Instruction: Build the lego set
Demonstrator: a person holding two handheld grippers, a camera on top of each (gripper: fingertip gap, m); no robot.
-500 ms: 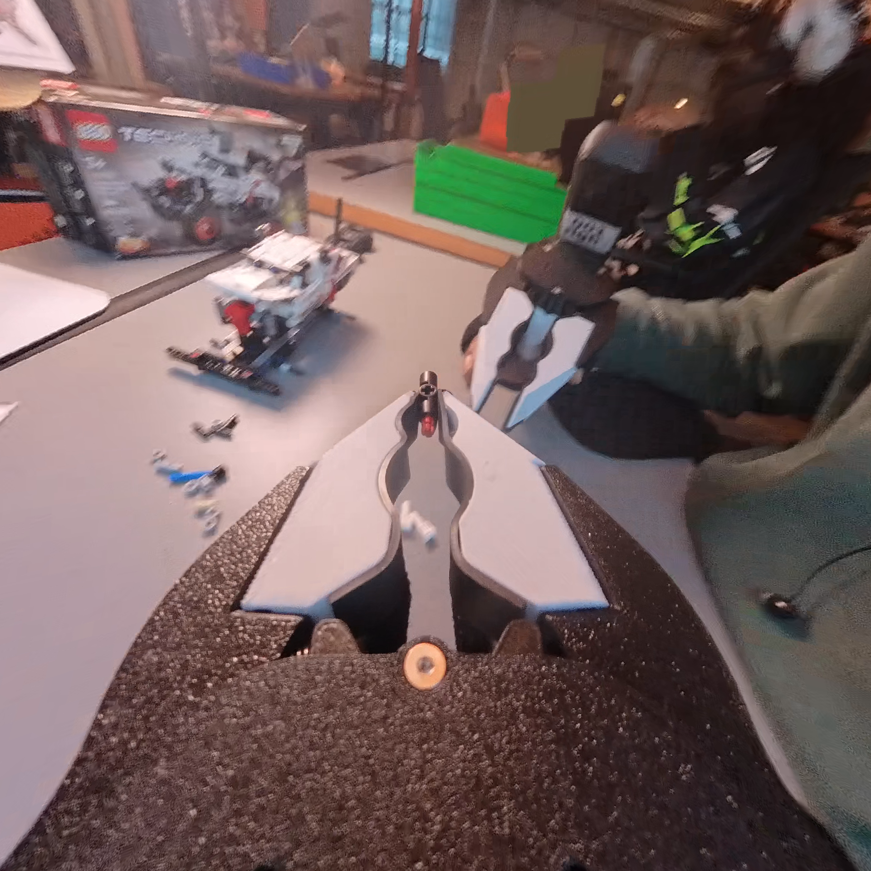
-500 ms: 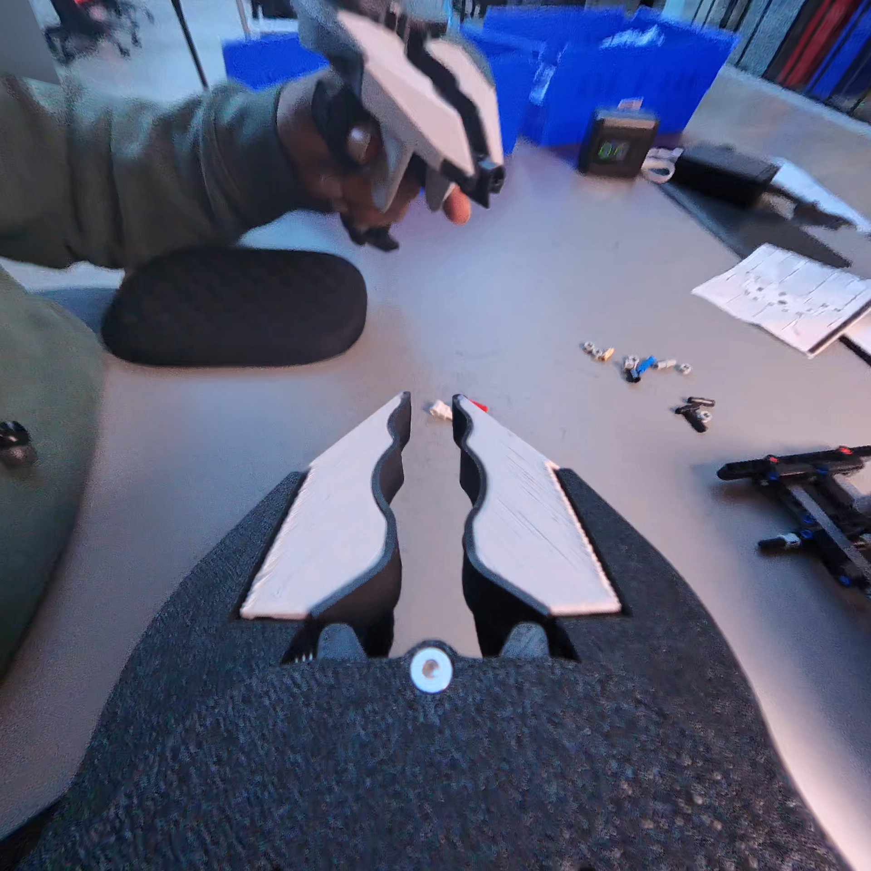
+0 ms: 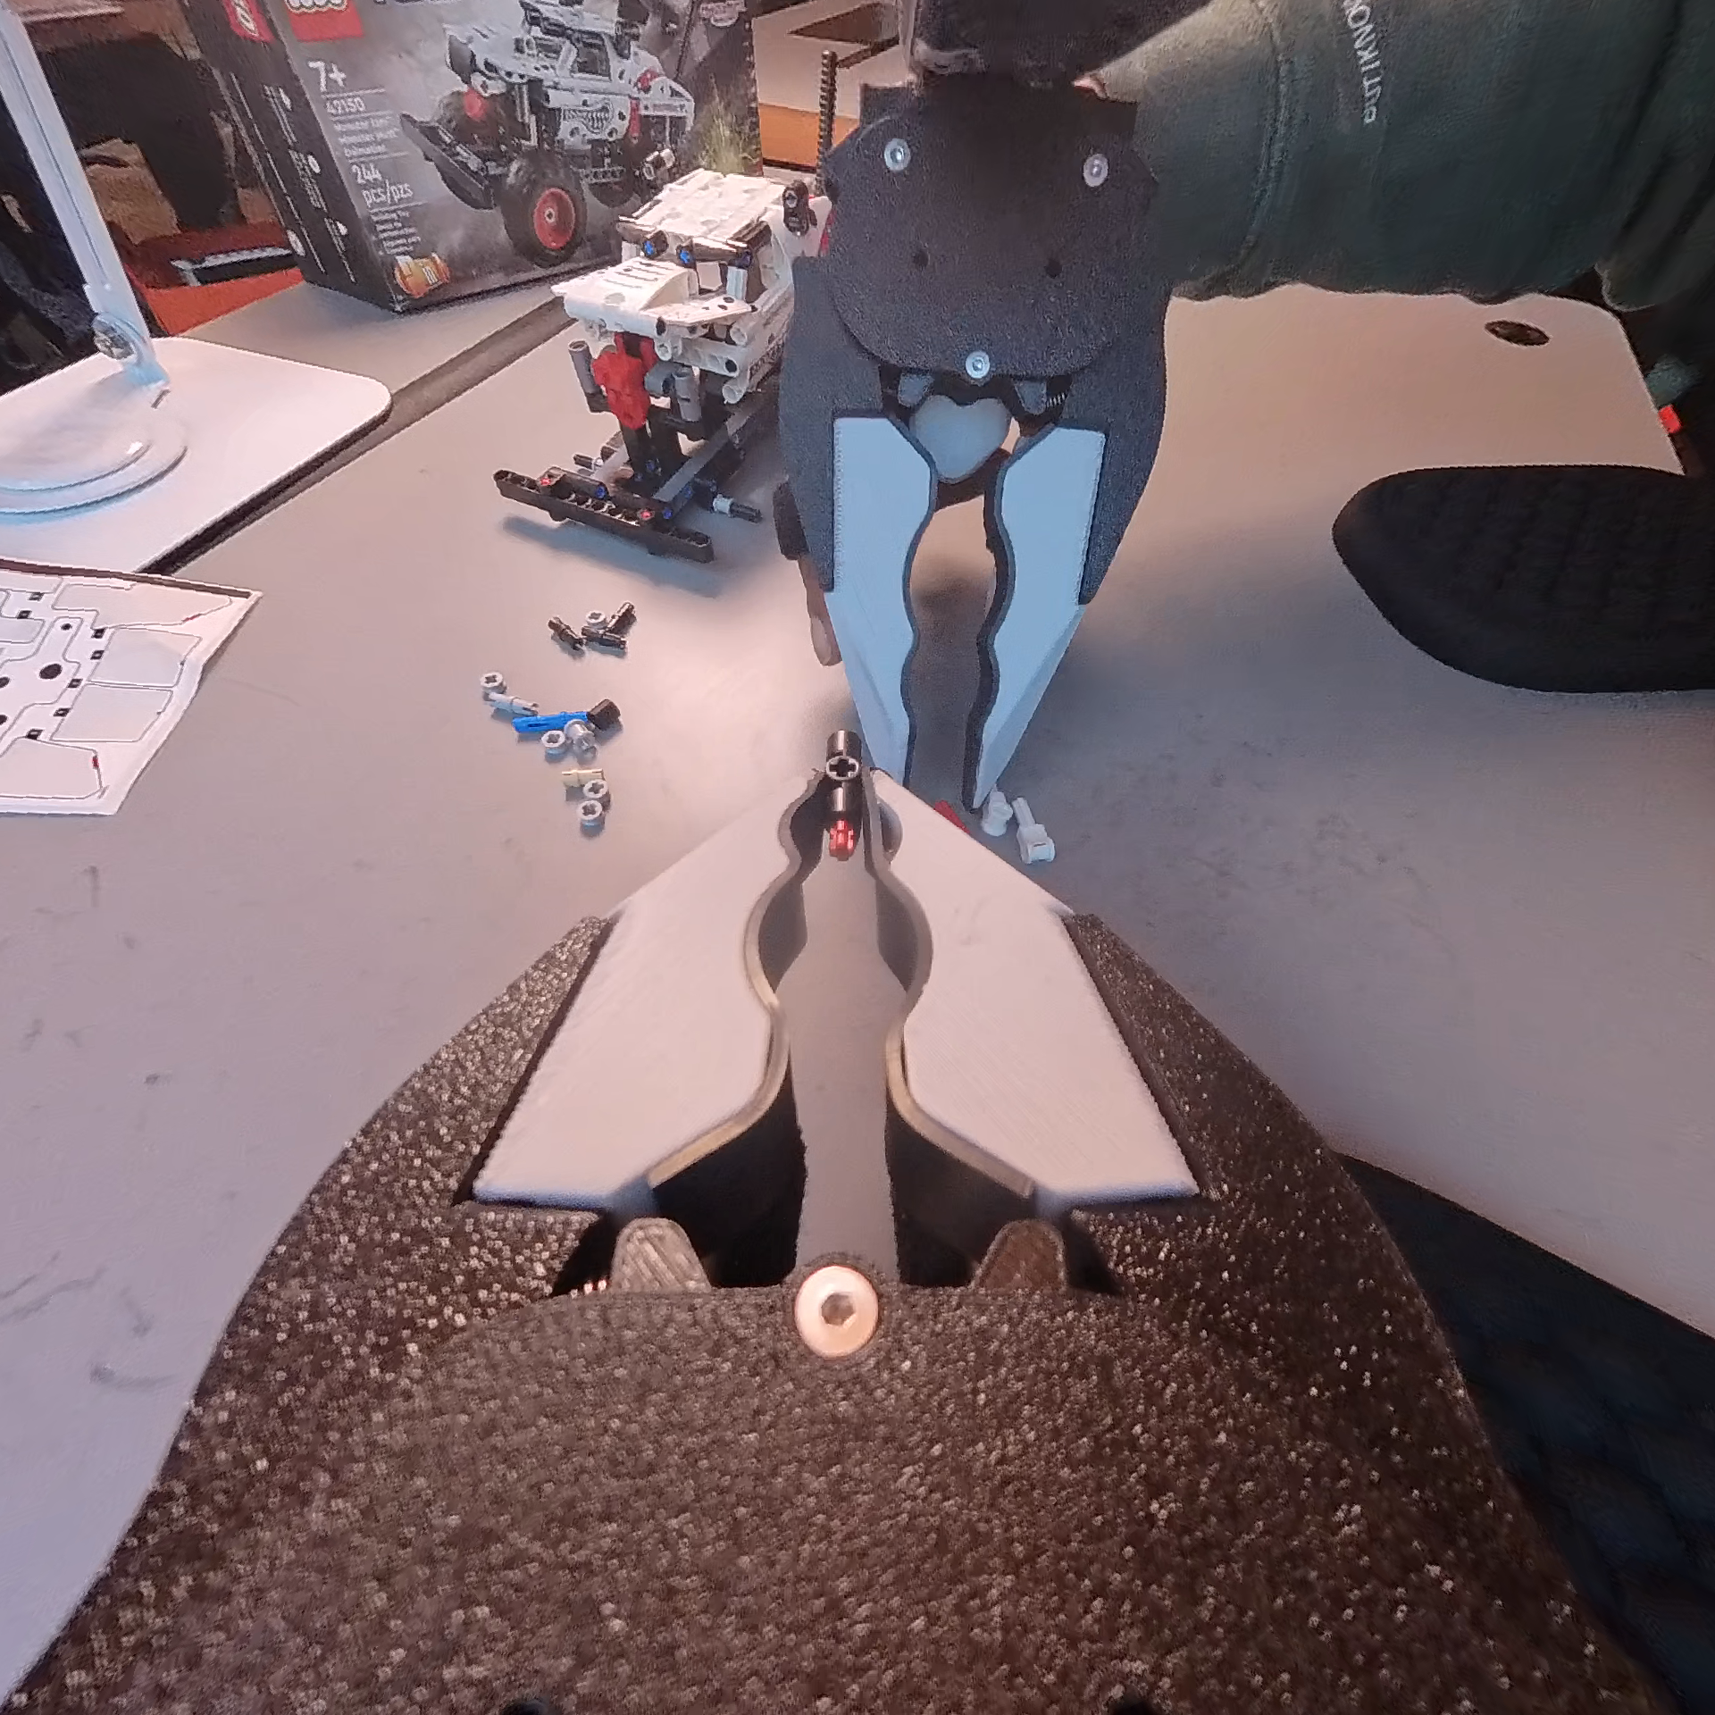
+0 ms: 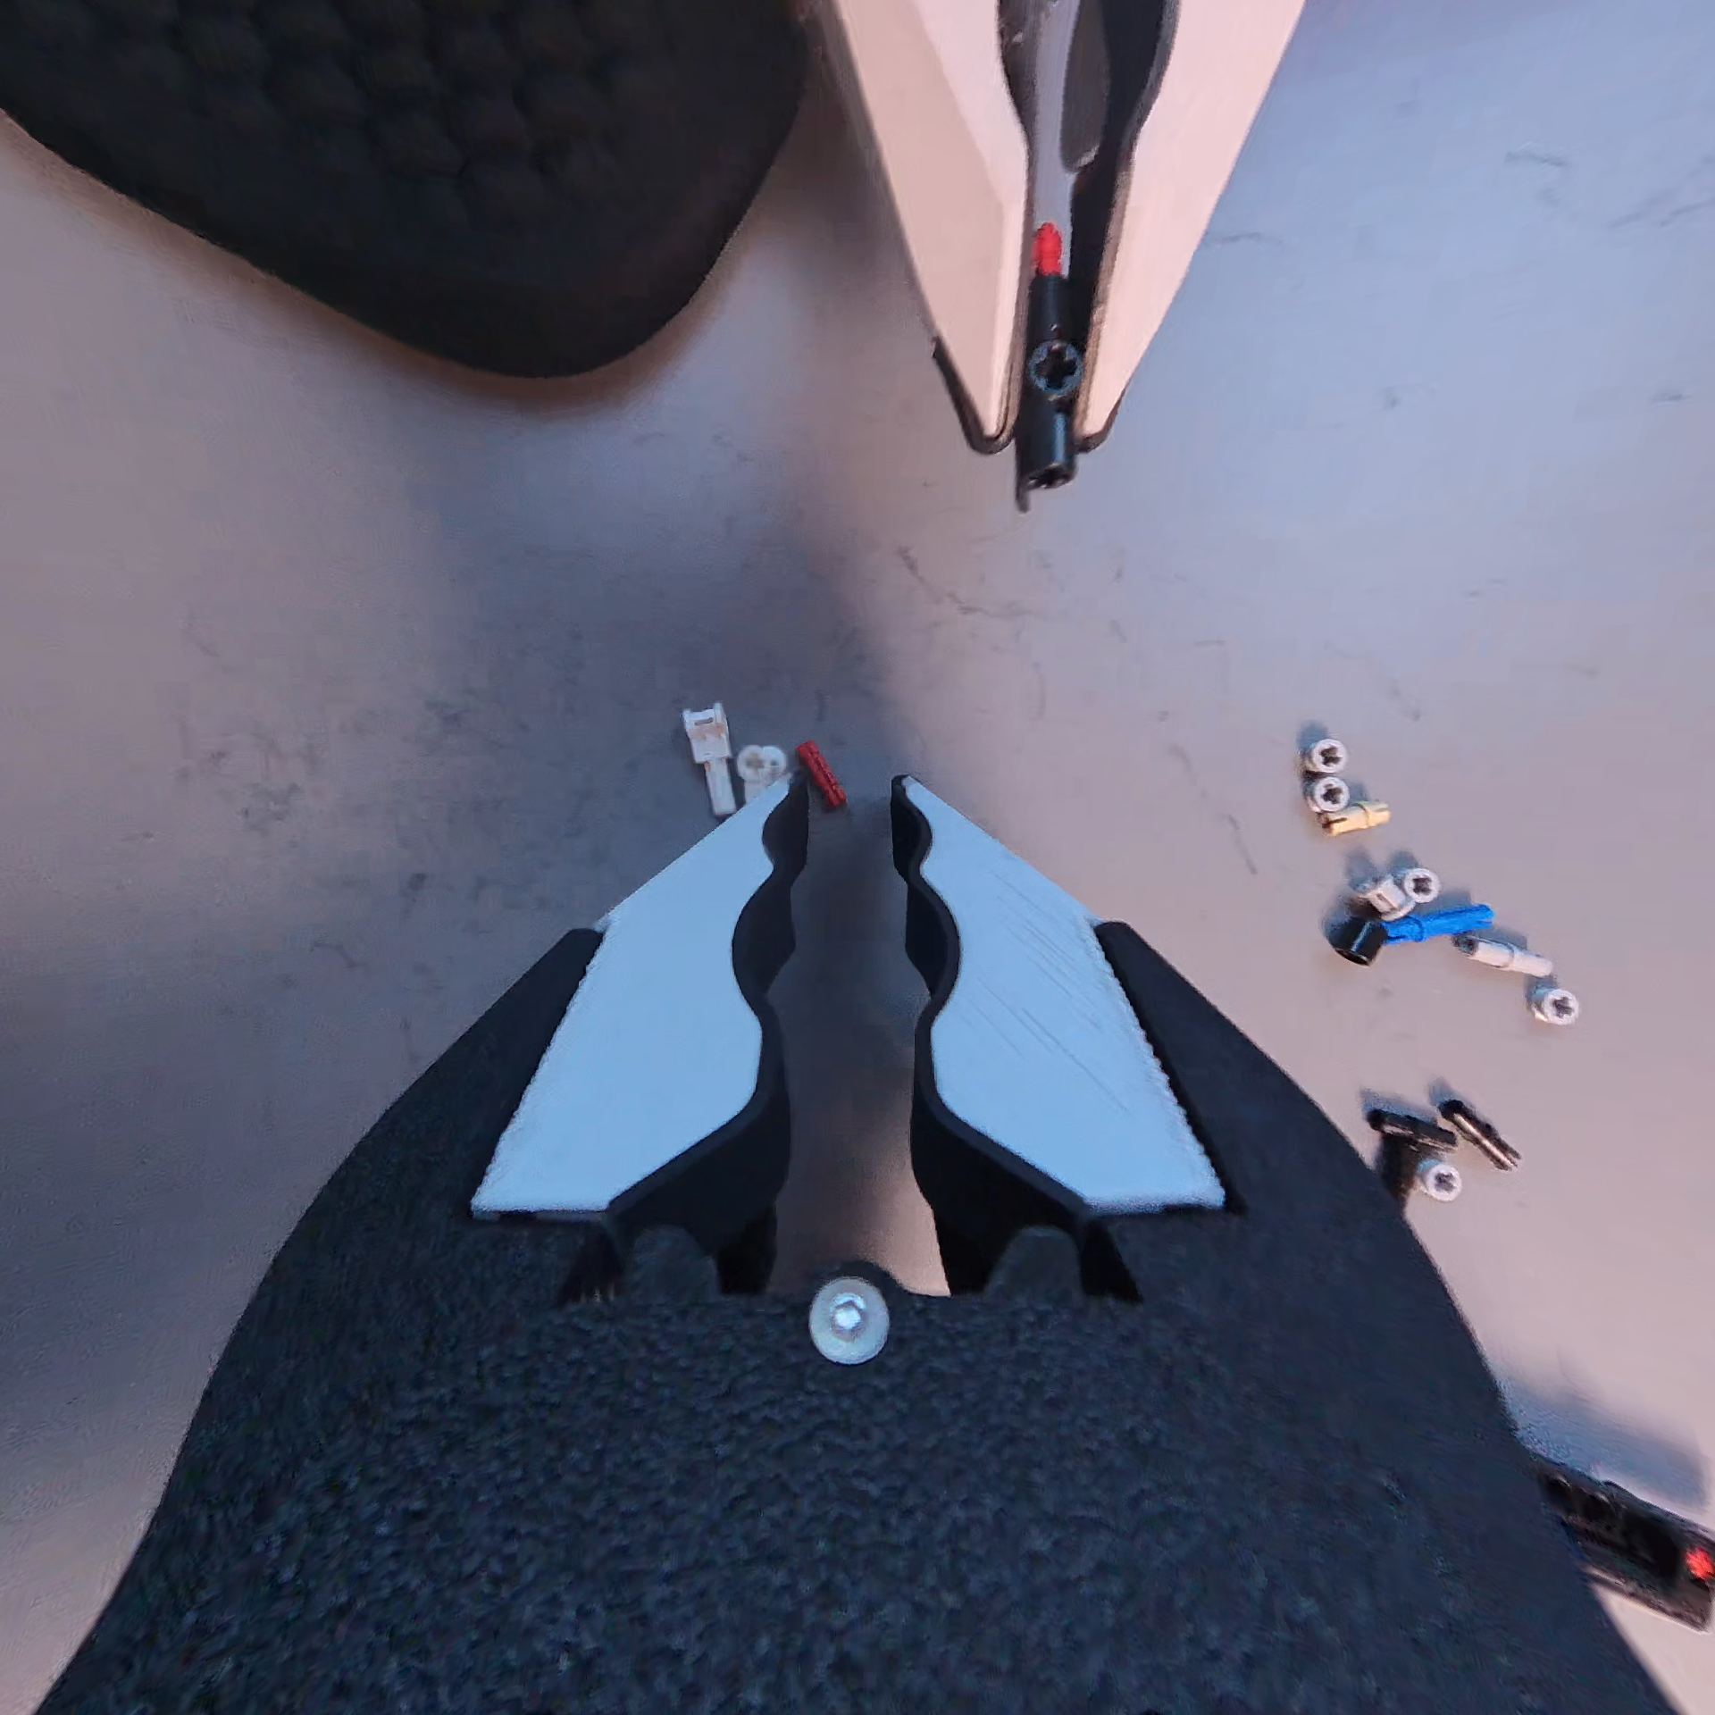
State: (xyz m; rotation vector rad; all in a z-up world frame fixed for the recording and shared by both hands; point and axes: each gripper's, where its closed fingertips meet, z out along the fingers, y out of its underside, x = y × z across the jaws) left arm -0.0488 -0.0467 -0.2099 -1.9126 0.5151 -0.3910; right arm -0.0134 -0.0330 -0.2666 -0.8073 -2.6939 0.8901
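Note:
My left gripper (image 3: 843, 787) is shut on a small black connector with a red pin (image 3: 843, 789) and holds it just above the grey table; it also shows in the right wrist view (image 4: 1053, 371). My right gripper (image 4: 846, 789) is open, tips down at the table, right over a short red pin (image 4: 820, 775) and two small white pieces (image 4: 713, 759). In the left wrist view the right gripper (image 3: 937, 784) stands just past my left tips, beside the white pieces (image 3: 1016, 821). The half-built white truck (image 3: 682, 315) stands farther back.
Loose small parts lie in a cluster left of the grippers (image 3: 557, 728) (image 4: 1420, 914). A set box (image 3: 483, 139), a white lamp base (image 3: 167, 418) and a sticker sheet (image 3: 83, 687) are at the left. A black pad (image 3: 1531, 575) lies at the right. Across from one pair of fingers to the other is roughly 7 cm. The half-built white truck (image 3: 682, 315) is about equally far from each gripper, around 20 cm.
My right gripper has dropped and tilted down over the red pin and white pieces. My left gripper has moved close in, still gripping the black connector.

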